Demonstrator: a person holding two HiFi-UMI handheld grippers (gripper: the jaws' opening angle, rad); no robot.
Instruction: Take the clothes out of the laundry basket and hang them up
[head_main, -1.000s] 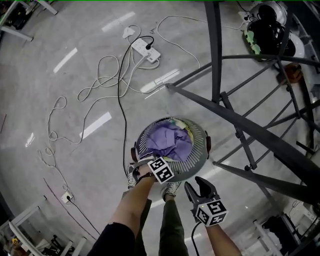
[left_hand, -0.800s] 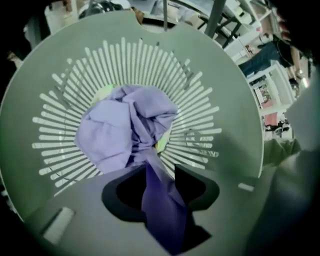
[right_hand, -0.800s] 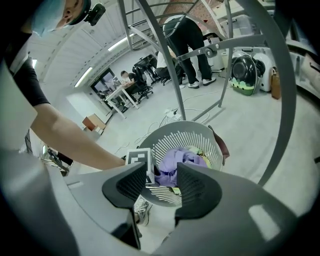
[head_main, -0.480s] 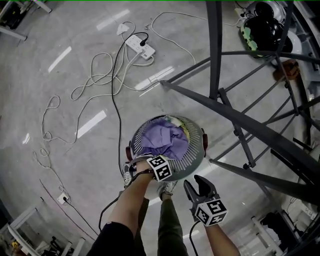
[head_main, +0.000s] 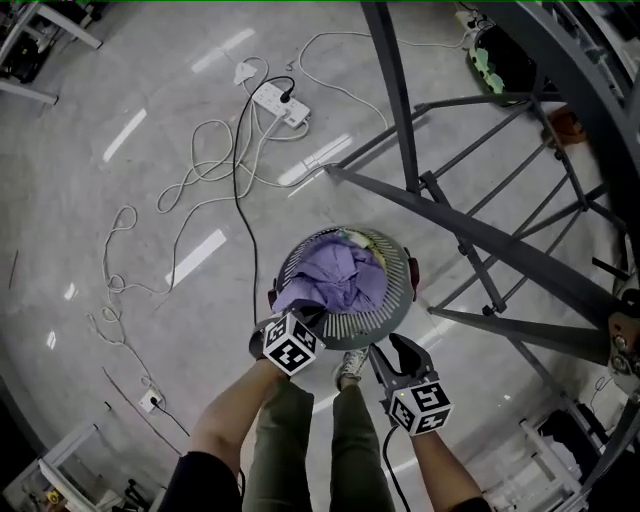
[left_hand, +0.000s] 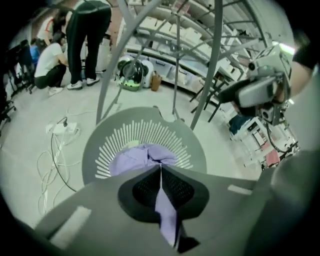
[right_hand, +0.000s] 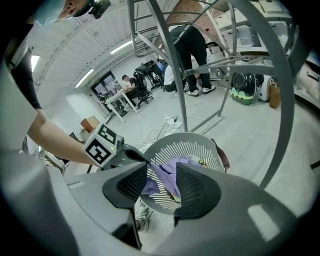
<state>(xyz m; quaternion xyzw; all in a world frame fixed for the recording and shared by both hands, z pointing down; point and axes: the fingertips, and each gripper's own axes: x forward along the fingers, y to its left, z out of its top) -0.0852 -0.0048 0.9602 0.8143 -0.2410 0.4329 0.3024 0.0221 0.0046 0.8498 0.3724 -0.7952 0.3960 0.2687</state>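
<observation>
Your left tongs are clenched on a fold of the purple garment, the pads pressed flat together with a strip of the cloth running down between them. You have the piece by its near edge. That looks like a sensible hold, because a lift from there should peel it off the pile rather than drag the whole heap. Most of the garment lies bunched in the laundry basket, with only the pinched corner drawn up over the near rim.

The basket stands on the floor just ahead of your feet and close beside the legs of the drying rack, so the carry to a bar should be short.

Your right tongs are released, with the jaws well apart and nothing between them. They hang just beside the basket's near rim, apart from the cloth. Held wide and close like this, they seem ready to take a second corner once the garment comes free, so that you can spread it before it goes over a rail. A paler piece shows under the purple one at the far rim.
</observation>
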